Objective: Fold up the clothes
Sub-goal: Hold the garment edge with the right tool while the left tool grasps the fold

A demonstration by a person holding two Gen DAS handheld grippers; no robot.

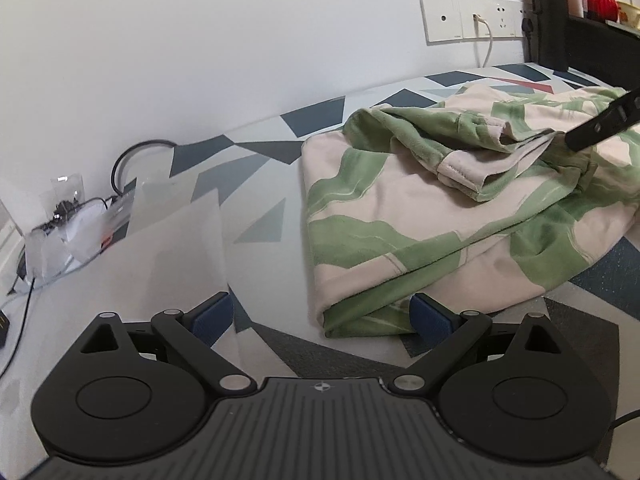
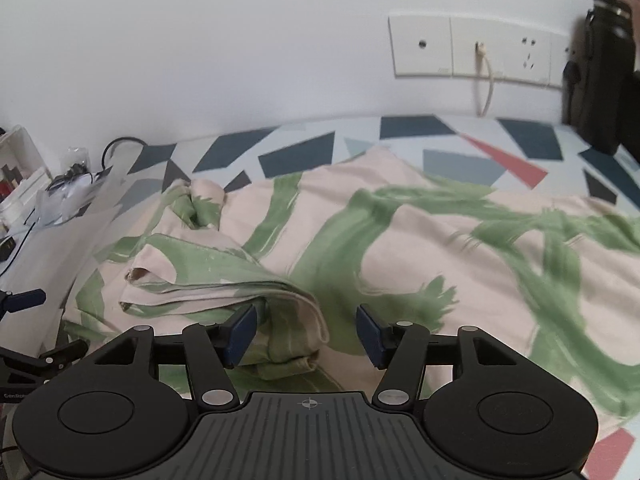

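L wrist view: the garment (image 1: pixel 460 216), cream w/ green brush-stroke print, lies part-folded on the patterned cover (image 1: pixel 280 136), right of centre. A sleeve (image 1: pixel 472 160) is laid across its top, cuff hem showing. Left gripper (image 1: pixel 322 316) has its jaws wide apart, nothing pinched; the near folded corner sits just beside the right pad, and whether they touch can't be told. The right gripper's finger pokes in from the right edge, over the cloth. Clear plastic bags (image 1: pixel 68 224) and cables sit far left by the wall.

R wrist view: garment (image 2: pixel 400 240) fills most of the frame. The folded sleeve (image 2: pixel 224 284) ends between the right gripper (image 2: pixel 306 334) pads, which stand apart w/ gaps both sides, so the cloth is not clamped.

Handling, as a guess: soft, light, floppy fabric w/ a brushed look; it'll drape and sag, layers may slide and unfold if dragged. Best grabbed at hems, cuffs or folded corners, pinching all layers together.

Hard to see: the garment's right part is cut off in the L view; right half is motion-blurred in the R view. Collar and second sleeve not made out, so garment type is uncertain. Near edge is hidden under both gripper bodies.
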